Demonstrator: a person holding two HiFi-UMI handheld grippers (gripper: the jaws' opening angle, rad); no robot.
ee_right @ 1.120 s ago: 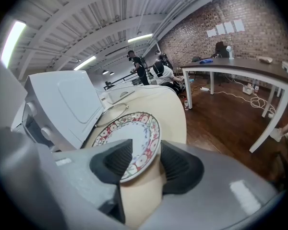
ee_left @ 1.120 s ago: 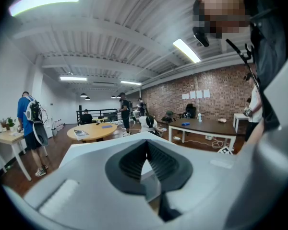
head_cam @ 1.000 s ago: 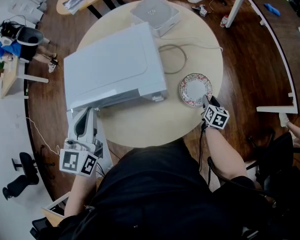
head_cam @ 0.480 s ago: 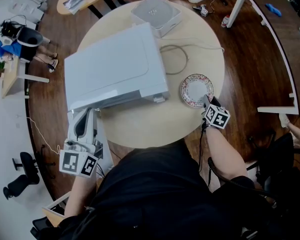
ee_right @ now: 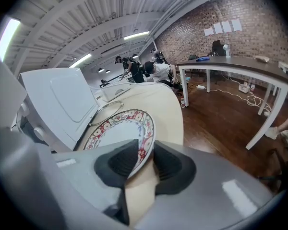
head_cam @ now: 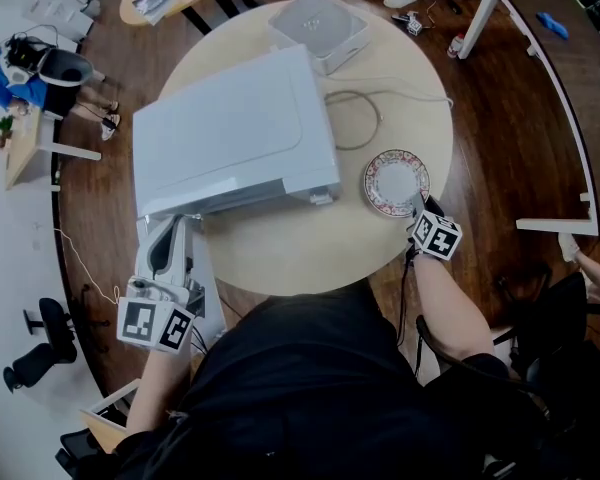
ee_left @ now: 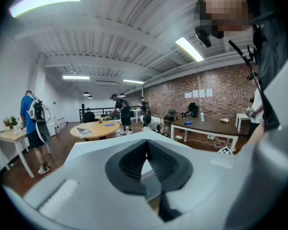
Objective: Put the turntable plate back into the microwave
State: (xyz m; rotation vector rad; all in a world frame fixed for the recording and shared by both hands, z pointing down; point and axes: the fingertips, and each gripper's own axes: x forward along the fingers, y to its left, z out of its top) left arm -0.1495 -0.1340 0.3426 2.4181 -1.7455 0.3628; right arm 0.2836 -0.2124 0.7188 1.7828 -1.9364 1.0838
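Note:
The plate (head_cam: 395, 181), white with a red flowered rim, lies flat on the round table (head_cam: 280, 253) to the right of the white microwave (head_cam: 230, 133). My right gripper (head_cam: 417, 206) is at its near rim. In the right gripper view the jaws are closing with the plate (ee_right: 120, 128) rim between them. One finger lies over the plate and the other beside the rim, and I see no firm pinch. My left gripper (head_cam: 172, 224) reaches to the microwave's front left corner. Seen from the left gripper view, my left gripper (ee_left: 145, 142) has its tips together, and whether they pinch anything stays hidden.
A thin grey ring (head_cam: 352, 118) lies on the table behind the plate. A white square box (head_cam: 315, 28) stands at the table's far edge. A white-framed table (head_cam: 540, 78) stands to the right over wooden floor. Several people stand far back in the room (ee_left: 33, 123).

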